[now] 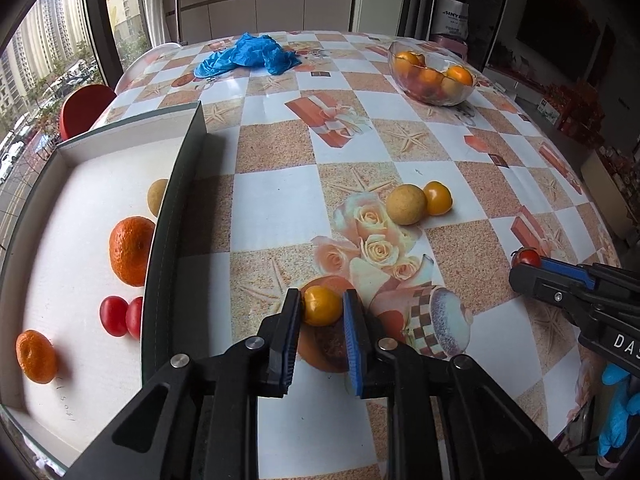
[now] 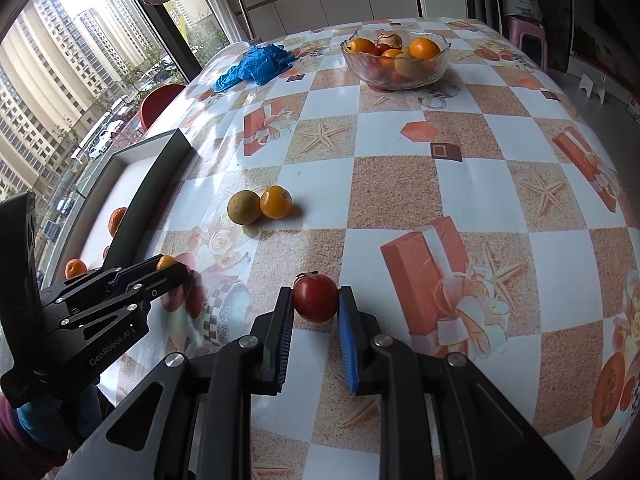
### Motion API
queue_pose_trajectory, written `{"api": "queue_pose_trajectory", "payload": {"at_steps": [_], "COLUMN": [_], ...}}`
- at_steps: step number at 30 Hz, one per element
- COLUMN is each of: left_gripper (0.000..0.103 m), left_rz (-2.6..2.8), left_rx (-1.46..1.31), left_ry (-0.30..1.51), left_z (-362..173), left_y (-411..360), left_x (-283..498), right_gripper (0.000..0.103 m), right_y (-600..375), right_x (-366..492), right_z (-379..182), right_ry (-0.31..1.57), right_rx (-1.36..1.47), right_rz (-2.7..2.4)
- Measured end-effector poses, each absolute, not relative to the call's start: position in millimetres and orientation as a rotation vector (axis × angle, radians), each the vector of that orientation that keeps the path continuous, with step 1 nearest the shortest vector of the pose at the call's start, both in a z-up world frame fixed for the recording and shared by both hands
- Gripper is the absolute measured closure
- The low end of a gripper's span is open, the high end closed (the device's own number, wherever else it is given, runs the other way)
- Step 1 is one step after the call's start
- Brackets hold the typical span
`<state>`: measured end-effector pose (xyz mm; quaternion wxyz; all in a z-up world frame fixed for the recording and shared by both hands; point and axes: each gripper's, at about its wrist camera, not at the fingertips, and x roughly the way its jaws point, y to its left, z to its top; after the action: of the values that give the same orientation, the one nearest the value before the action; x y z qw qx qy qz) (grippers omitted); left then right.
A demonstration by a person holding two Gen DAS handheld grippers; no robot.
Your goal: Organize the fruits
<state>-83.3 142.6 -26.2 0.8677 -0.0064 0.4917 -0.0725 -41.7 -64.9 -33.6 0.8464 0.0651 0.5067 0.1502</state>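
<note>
My left gripper [image 1: 322,306] is shut on a yellow cherry tomato [image 1: 322,305] just above the table; it also shows in the right wrist view [image 2: 166,266]. My right gripper [image 2: 316,300] is shut on a red tomato [image 2: 315,297], seen from the left wrist view too [image 1: 527,258]. A tan round fruit [image 1: 405,204] and a yellow tomato [image 1: 437,198] lie together mid-table. The white box [image 1: 120,148] at left holds two oranges [image 1: 130,250], two red tomatoes [image 1: 114,315] and a tan fruit [image 1: 157,197].
A glass bowl [image 1: 460,99] of oranges and other fruit stands at the far right. Crumpled blue gloves [image 1: 250,55] lie at the far edge. A red chair [image 1: 84,108] stands beyond the box. The box's dark wall [image 1: 176,208] rises left of my left gripper.
</note>
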Motion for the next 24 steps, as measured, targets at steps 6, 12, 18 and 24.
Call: {"api": "queue_pose_trajectory", "payload": {"at_steps": [6, 12, 18, 24], "left_gripper": [0.081, 0.081, 0.081, 0.081], "left_rz": [-0.173, -0.193, -0.159, -0.074], "left_rx": [-0.034, -0.049, -0.049, -0.051], "left_ry": [1.026, 0.958, 0.888, 0.844], "left_z": [-17, 20, 52, 64], "left_y": [148, 158, 183, 220], "left_x": [-92, -95, -94, -89], "right_gripper": [0.079, 0.079, 0.079, 0.079], "right_y": [-60, -47, -25, 5], "right_x": [-42, -40, -33, -21], "right_z": [-29, -17, 0, 17], "right_ry": [1.058, 1.044, 1.023, 1.002], "right_rx": [0.13, 0.097, 0.062, 0.026], "right_rz": [0.326, 0.343, 0.373, 0.415]}}
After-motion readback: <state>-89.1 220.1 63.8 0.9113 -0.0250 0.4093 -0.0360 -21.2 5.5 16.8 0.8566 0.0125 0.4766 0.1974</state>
